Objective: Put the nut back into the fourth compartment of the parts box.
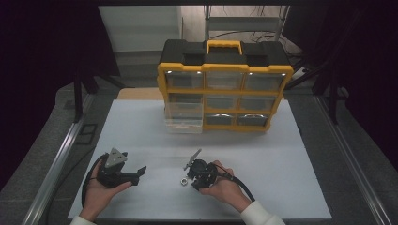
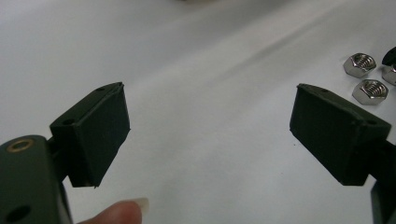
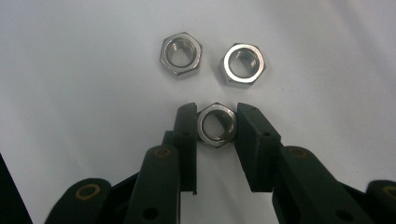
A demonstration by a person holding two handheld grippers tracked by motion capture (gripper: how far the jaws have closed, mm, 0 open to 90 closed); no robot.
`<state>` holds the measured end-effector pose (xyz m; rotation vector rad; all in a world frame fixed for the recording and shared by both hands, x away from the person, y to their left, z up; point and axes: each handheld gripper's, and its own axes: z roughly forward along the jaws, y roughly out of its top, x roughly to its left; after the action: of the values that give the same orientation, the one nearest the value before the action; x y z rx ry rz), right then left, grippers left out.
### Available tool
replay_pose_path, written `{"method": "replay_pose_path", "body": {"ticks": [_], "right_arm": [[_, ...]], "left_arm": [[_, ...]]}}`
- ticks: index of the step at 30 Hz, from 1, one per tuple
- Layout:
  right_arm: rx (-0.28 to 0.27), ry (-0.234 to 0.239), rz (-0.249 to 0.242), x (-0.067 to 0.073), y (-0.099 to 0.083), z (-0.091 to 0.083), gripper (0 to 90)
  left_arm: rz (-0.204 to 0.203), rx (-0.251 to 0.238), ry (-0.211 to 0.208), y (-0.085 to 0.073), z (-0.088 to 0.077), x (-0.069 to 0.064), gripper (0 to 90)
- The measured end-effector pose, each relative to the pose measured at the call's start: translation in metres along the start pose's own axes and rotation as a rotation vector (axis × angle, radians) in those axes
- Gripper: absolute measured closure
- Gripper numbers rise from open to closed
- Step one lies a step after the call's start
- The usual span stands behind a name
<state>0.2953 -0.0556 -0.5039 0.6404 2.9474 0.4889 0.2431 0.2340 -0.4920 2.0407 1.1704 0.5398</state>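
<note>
Item: hex nut [image 3: 215, 124], bright steel, six flat sides, threaded bore, lying flat on the counter [image 3: 70, 70]. It sits low of centre in the right gripper view, between the two black pads of the right gripper [image 3: 215, 122]; the pads meet its opposite flats, so the nut is pinched.

Item: second hex nut [image 3: 181, 53], same make, flat on the counter, above and slightly left of the pinched one, apart from it.

Item: third hex nut [image 3: 243, 63], same make, upper centre-right of that view, just beside the second without touching.

Item: counter, smooth matte white sheet, rectangular in the high view [image 1: 281, 154].

Item: left gripper [image 1: 139, 172], lower left of the high view, matte black body with a grey three-cornered plate on top. Its rectangular pads stand spread wide with bare counter between them in the left gripper view [image 2: 210, 123]. A fingertip shows at the bottom edge there.

Item: drawer cabinet [image 1: 225, 84], yellow frame, black lid, yellow handle, clear plastic drawers in three rows; upper centre of the high view. One clear drawer [image 1: 184, 117] at lower left stands pulled out.
</note>
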Motion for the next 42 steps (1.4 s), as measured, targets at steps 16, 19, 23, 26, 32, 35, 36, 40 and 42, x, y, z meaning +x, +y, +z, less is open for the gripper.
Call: {"method": "replay_pose_path", "body": {"ticks": [16,19,23,26,32,35,36,40,42], "right_arm": [[-0.059,0.018,0.017,-0.005,0.000,-0.021,70.5],[-0.069,0.020,0.016,-0.005,0.001,-0.025,70.5],[-0.085,0.020,0.011,-0.005,0.002,-0.031,70.6],[-0.102,0.013,0.016,-0.005,0.003,-0.038,70.5],[-0.137,0.013,0.018,-0.007,0.003,-0.050,70.5],[-0.154,0.014,0.023,-0.008,0.004,-0.056,70.5],[-0.158,0.014,0.024,-0.008,0.004,-0.058,70.6],[-0.181,0.013,0.027,-0.010,0.005,-0.066,70.5],[-0.192,0.015,0.026,-0.010,0.006,-0.069,70.6]], "left_arm": [[-0.001,0.002,0.001,-0.001,0.000,0.001,12.7],[-0.002,0.001,0.001,-0.001,0.000,0.001,12.7],[-0.001,0.002,0.001,-0.001,0.000,0.001,12.7],[-0.004,-0.001,0.001,-0.001,0.000,0.002,12.8],[-0.001,0.003,0.001,-0.001,0.000,0.002,12.7],[-0.002,0.001,0.001,-0.001,0.000,0.002,12.7],[-0.005,0.000,0.002,-0.001,0.000,0.002,12.8],[-0.005,-0.001,0.003,-0.001,0.000,0.001,12.8],[-0.005,0.001,0.003,-0.001,0.000,0.002,12.7]]}}
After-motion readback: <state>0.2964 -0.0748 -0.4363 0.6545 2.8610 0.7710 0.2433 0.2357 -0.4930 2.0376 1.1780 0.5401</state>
